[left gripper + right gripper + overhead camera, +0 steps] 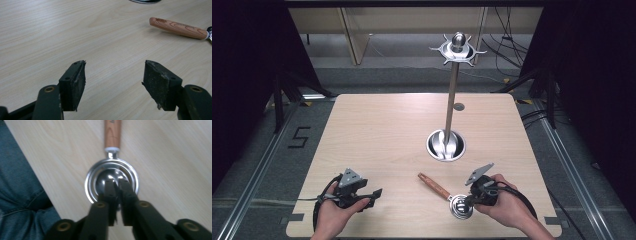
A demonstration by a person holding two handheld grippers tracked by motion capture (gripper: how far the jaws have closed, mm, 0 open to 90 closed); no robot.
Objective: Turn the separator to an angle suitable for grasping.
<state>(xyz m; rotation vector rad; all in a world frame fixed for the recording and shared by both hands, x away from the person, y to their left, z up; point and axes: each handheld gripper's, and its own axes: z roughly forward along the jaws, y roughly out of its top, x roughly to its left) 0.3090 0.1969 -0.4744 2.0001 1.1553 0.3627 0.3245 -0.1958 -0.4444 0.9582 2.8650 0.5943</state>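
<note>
I have the pale wood-grain bench (382, 135) before me, square with rounded corners, on a grey floor with metal rails either side. On the floor to the left of the bench a dark mark reads "5" (299, 137); that is the only writing I can make out. There is a dark smudge near the end of the wooden handle in the left gripper view, but I cannot read it as a brand.

Toward the far right of the bench stands a tall metal stand (452, 100): a round shiny base (446, 145), an upright pole, and a star-shaped crown of short hooks with a ball knob at the top (457, 47). A small grey disc (459, 106) lies on the bench just behind the pole.

My left tongs (374, 196) sit low at the near left, held in my left hand (334, 215), jaws spread wide with only bare bench between them.

My right tongs (468, 201) are at the near right, in my right hand (507, 207), jaws nearly together and pinching the near rim of the strainer spoon (460, 206). That spoon lies on the bench near its front edge, right of centre, its metal bowl toward me and its wooden handle (434, 186) pointing away to the left. A fold of blue denim (22, 202) shows beside the bench edge in the right gripper view.
</note>
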